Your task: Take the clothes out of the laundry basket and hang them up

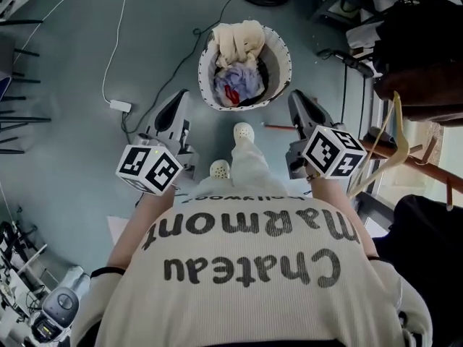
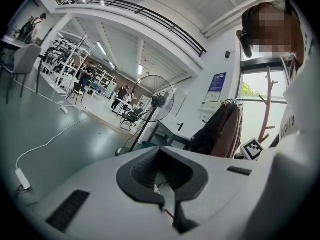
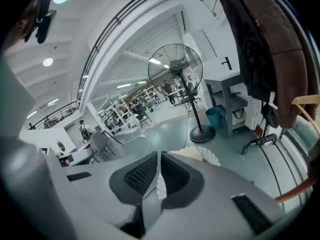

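My left claw (image 1: 179, 98) and my right claw (image 1: 298, 100) are both closed with nothing in them. They hang to either side of the white laundry basket (image 1: 283, 63) on the floor (image 1: 79, 63) ahead of me, and the clothes (image 1: 237, 45) are heaped inside it.

Most of the laundry basket (image 3: 206, 155) behind the right tool (image 3: 159, 156); far-off people (image 2: 122, 91) too small for detail

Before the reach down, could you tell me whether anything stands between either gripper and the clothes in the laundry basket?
Nothing visible does. The left gripper and right gripper, both shut and empty, face the open laundry basket with only bare floor between, and the clothes lie uncovered in it.
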A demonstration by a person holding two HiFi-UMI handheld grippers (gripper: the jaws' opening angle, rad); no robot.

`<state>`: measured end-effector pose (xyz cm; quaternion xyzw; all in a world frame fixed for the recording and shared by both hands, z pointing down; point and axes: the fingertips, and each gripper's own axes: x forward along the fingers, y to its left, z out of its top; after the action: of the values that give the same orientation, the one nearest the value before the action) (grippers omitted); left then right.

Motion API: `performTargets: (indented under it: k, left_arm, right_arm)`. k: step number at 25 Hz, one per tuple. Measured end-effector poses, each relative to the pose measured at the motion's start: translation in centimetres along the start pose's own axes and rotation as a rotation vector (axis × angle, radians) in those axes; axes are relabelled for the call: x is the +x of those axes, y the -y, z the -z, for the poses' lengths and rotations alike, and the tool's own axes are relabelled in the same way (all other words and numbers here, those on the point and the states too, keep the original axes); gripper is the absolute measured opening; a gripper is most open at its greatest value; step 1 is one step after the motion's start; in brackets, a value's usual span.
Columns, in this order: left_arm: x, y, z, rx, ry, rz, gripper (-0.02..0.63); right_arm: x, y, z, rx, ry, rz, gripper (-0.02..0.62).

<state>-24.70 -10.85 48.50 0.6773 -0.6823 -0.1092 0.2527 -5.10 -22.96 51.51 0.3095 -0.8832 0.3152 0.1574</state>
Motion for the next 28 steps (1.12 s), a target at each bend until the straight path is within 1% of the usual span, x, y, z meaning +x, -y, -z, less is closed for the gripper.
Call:
performTargets:
  k: [6,8,10,13,17,21,23,25,28]
  left_arm:
    - [6.0,-2.1,-0.5,-0.007,-0.01,-0.088,0.008]
    - [7.4,-2.6,-0.3,-0.011,-0.013,-0.104,0.008]
    - [8.5,-3.2,0.5,-0.002,-0.029,-0.121,0.008]
    - [10.0,-4.8,2.3,-0.001,-0.069,-0.15,0.008]
    - [11.4,-6.2,5.5,0.0,-0.145,-0.169,0.008]
    - [12.0,-8.1,9.4,-0.005,-0.224,-0.183,0.008]
    - [12.4,-9.4,11.6,0.016,-0.28,-0.177,0.008]
    - [13.1,-10.5,13.6,0.045,-0.332,-0.149,0.008]
    - [14.7,-11.9,16.0,0.123,-0.376,-0.1,0.008]
  right_arm:
    - [5.6,2.2,-3.8,-0.037,-0.059,-0.073,0.044]
    - [7.3,2.8,-4.6,-0.043,-0.077,-0.092,0.044]
    - [8.8,3.3,-4.7,-0.049,-0.099,-0.114,0.044]
    - [11.3,4.1,-3.4,-0.06,-0.151,-0.138,0.044]
    - [14.1,5.4,0.4,-0.047,-0.238,-0.147,0.044]
    - [15.9,6.7,5.9,-0.04,-0.331,-0.158,0.044]
    - [16.6,7.3,9.5,-0.074,-0.404,-0.167,0.044]
    - [17.4,7.8,12.9,-0.131,-0.49,-0.18,0.046]
    - [19.4,8.6,16.7,-0.219,-0.569,-0.195,0.046]
